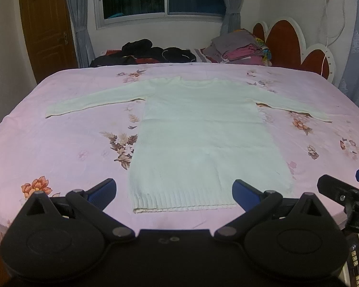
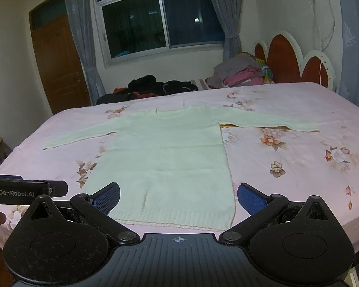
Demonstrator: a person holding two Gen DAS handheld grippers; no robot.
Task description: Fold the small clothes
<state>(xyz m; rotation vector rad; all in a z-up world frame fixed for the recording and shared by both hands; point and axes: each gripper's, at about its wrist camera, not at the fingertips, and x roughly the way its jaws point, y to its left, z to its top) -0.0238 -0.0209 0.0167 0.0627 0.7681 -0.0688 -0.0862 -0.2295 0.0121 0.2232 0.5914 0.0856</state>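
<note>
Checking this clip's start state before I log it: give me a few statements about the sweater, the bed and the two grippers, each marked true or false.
1. The white knit sweater lies flat on the pink floral bedsheet with both sleeves spread out. True.
2. The left gripper is clamped on the sweater's ribbed hem. False: its jaws stand wide apart and hold nothing.
3. The right gripper is open, above the near edge of the bed. True.
4. The sweater is already folded in half. False: body and sleeves are fully laid out.
5. A pile of folded clothes sits by the red and white headboard. True.
</note>
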